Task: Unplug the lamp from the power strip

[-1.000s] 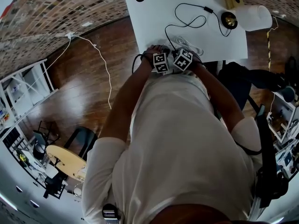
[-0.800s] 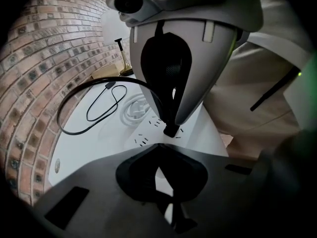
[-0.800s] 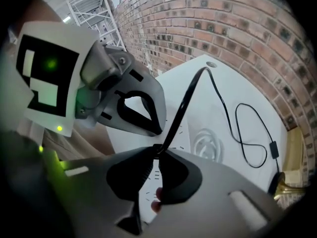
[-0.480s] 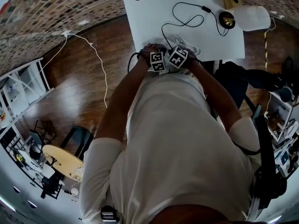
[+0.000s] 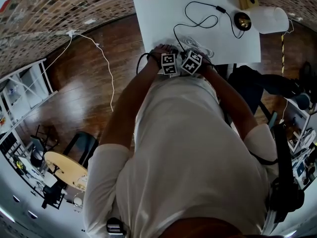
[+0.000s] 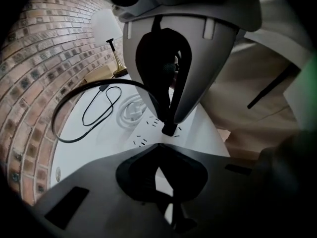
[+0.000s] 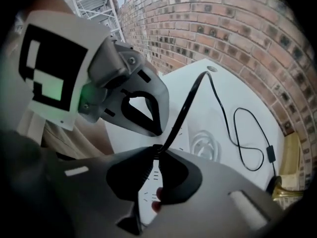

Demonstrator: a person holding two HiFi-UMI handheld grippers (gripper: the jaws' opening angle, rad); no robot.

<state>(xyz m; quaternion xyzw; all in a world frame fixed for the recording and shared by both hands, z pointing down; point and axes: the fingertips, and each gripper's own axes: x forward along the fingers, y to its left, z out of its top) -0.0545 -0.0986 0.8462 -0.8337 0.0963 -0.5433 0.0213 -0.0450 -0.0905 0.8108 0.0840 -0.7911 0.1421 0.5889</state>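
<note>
A thin white cable (image 5: 105, 63) trails across the wooden floor (image 5: 84, 83) at the left. The white bench (image 5: 158, 14) carries everything else. At its near edge the 2 tools stand side by side, both pointing steeply down. The left tool (image 7: 157, 131) has its jaws drawn together, tips down at the white power strip (image 6: 142, 141); whether they press on it I cannot tell. Just beside it, the right tool (image 6: 170, 124) is clamped on the black plug (image 6: 169, 129), which stands on the strip's face at a socket. From the plug the lamp's black cord (image 5: 198, 23) arcs away, loops on the bench and passes an inline switch (image 5: 220, 9). A coiled white cable (image 5: 200, 46) lies just beyond the strip. The lamp (image 5: 270, 19), with its brass base and white shade, stands at the bench's far right corner.
</note>
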